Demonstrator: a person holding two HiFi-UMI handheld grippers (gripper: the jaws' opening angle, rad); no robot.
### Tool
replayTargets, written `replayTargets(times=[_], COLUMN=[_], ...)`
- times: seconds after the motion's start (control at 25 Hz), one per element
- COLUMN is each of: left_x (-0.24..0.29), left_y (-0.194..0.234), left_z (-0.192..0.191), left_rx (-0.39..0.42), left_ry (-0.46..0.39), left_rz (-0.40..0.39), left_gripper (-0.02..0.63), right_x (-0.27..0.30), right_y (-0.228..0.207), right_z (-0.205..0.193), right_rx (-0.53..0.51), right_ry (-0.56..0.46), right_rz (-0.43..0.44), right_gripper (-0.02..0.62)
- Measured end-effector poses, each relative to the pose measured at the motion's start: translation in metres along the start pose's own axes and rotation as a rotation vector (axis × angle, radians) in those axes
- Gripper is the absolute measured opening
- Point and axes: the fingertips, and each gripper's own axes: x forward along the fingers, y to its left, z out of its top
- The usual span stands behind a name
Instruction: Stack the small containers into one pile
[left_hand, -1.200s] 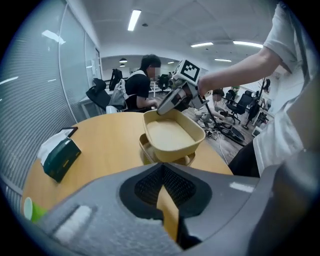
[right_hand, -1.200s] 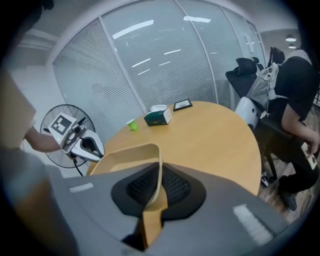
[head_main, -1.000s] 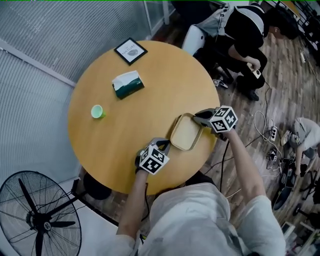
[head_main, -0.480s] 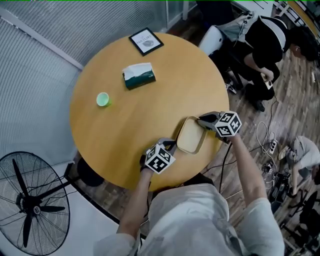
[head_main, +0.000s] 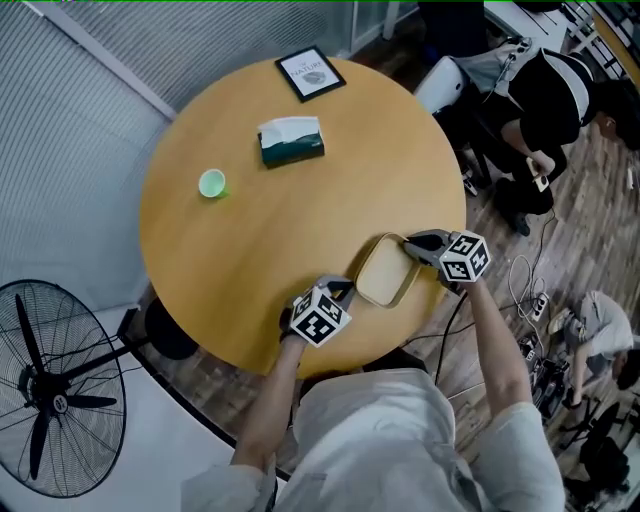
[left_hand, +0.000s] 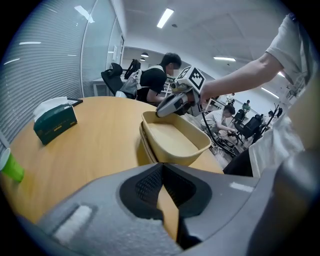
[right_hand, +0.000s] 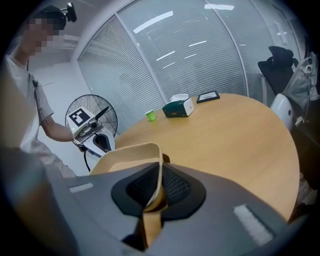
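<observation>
Office corner with slatted blinds along the glass walls, and one big round wooden table (head_main: 270, 240) in the middle. On the floor just off the table's edge stands one black pedestal fan (head_main: 55, 400).

The person at the table has two handheld grippers. Both are on the container stack (head_main: 383, 272), which sits near the table edge closest to them. From overhead it reads as a single tan tray. Only the left gripper view gives away that it's two containers, one nested in the other, with the lower one's rim peeking out at the side.

The right gripper (head_main: 425, 243) is clamped on the stack's right-hand wall, and its own view shows the tan wall pinched between the pads. The left gripper (head_main: 338, 289) is squeezed tight at the near corner with a thin tan strip between its pads, which looks like the stack's rim.

Further across the table, well apart from all that, are one green tissue box (head_main: 292, 141), one black picture frame (head_main: 311, 72) lying flat and one small green cup (head_main: 211, 183). The right gripper view catches all three in a row, while the overhead view shows how spread out they are.
</observation>
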Motion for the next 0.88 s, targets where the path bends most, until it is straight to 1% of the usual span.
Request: replayTargets(times=[0.16, 0.56, 0.64, 0.88], left_x=[0.005, -0.002, -0.003, -0.008], left_y=[-0.001, 0.0, 0.001, -0.003], left_z=[0.0, -0.018, -0.019, -0.017], left_rx=[-0.01, -0.044, -0.045, -0.029], left_ry=[-0.003, 0.007, 0.006, -0.005], left_rz=[-0.007, -0.001, -0.002, -0.006], left_gripper=[0.006, 0.005, 0.005, 0.005], right_x=[0.0, 0.006, 0.006, -0.003], right_y=[-0.007, -0.003, -0.007, -0.01], right_z=[0.001, -0.002, -0.002, 0.004], right_rx=[-0.023, -0.092, -0.101, -0.105], right_ry=[0.013, 0.046, 0.055, 0.039], right_rz=[-0.01, -0.049, -0.085, -0.201], right_gripper=[0.018, 0.026, 0.062, 0.067])
